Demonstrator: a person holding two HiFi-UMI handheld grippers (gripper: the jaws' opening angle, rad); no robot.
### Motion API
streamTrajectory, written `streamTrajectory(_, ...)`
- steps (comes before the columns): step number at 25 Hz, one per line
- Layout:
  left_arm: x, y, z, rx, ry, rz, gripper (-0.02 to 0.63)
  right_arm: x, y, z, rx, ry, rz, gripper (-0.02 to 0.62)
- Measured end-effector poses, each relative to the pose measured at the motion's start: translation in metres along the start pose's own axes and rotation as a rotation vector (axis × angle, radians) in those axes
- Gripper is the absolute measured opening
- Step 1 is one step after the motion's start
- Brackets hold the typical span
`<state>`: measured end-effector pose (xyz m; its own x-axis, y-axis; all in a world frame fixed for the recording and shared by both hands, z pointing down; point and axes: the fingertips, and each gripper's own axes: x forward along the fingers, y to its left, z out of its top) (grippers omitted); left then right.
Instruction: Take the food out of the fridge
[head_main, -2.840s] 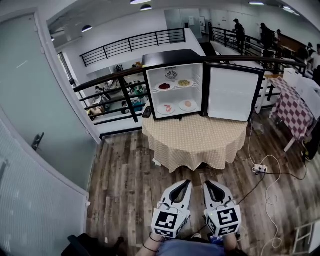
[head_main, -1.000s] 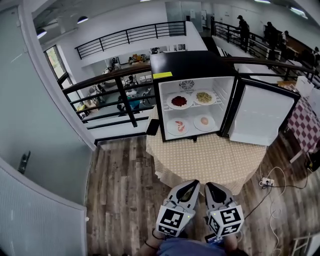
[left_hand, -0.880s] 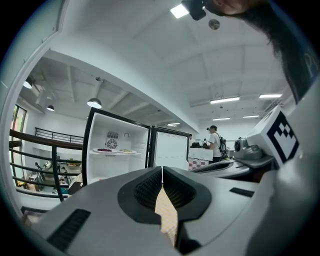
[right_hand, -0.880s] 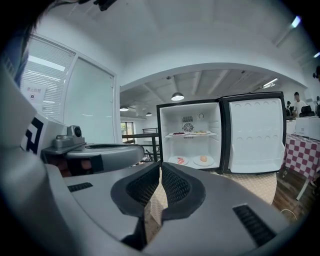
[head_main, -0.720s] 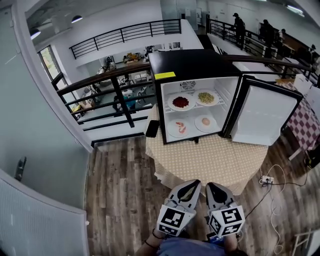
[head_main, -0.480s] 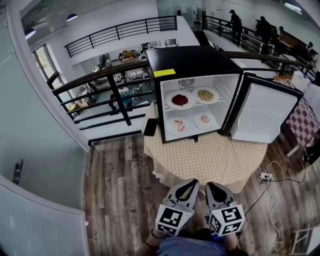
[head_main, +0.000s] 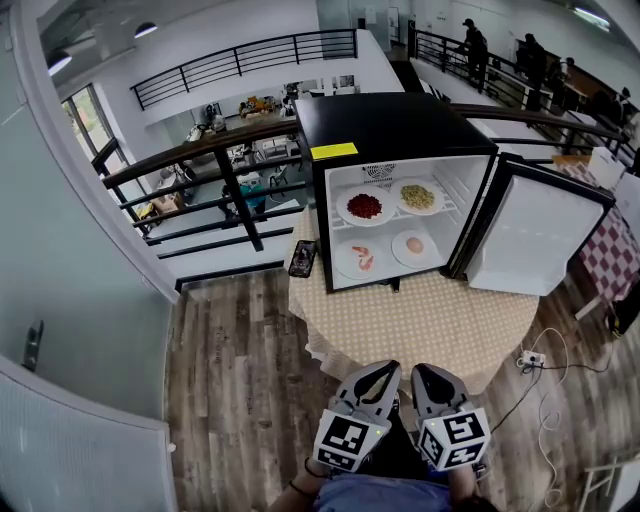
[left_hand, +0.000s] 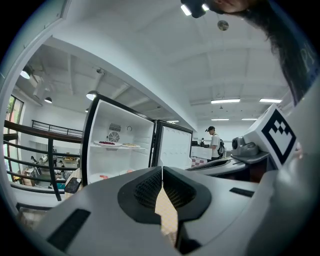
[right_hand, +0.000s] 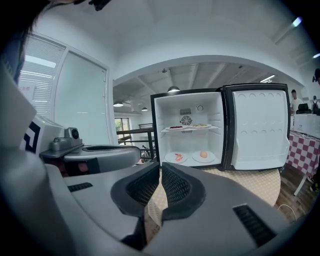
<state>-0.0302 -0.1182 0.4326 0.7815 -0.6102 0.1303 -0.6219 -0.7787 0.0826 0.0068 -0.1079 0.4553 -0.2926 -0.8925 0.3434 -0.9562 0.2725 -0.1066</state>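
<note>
Four plates of food sit in the open fridge, well ahead of the left tongs and right tongs, both pressed together and empty. This looks like the approach. Next, lean over the worktop, spread one pair and take a plate.

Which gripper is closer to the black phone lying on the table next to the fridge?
Left. In the head view the left gripper is held short of the table, slightly right of the black phone; the right gripper is beside it, farther right.
</note>
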Motion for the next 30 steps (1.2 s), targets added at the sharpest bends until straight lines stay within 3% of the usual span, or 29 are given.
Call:
streamTrajectory(8,0.033,0.037,0.0,0.004,0.012,0.033,0.018,0.052,-0.026,0.015,0.016,-0.006,0.035,0.028)
streamTrajectory(13,0.072,0.059,0.0,-0.05,0.017,0.015,0.018,0.087,-0.048,0.028,0.017,0.006,0.055,0.028)
streamTrajectory(19,0.122,0.081,0.001,-0.044,0.028,0.015,0.018,0.128,-0.085,0.045,0.022,0.02,0.058,0.028)
streamTrajectory(30,0.194,0.106,-0.025,-0.06,0.065,-0.002,0.018,0.178,-0.152,0.027,0.112,0.088,0.033,0.028)
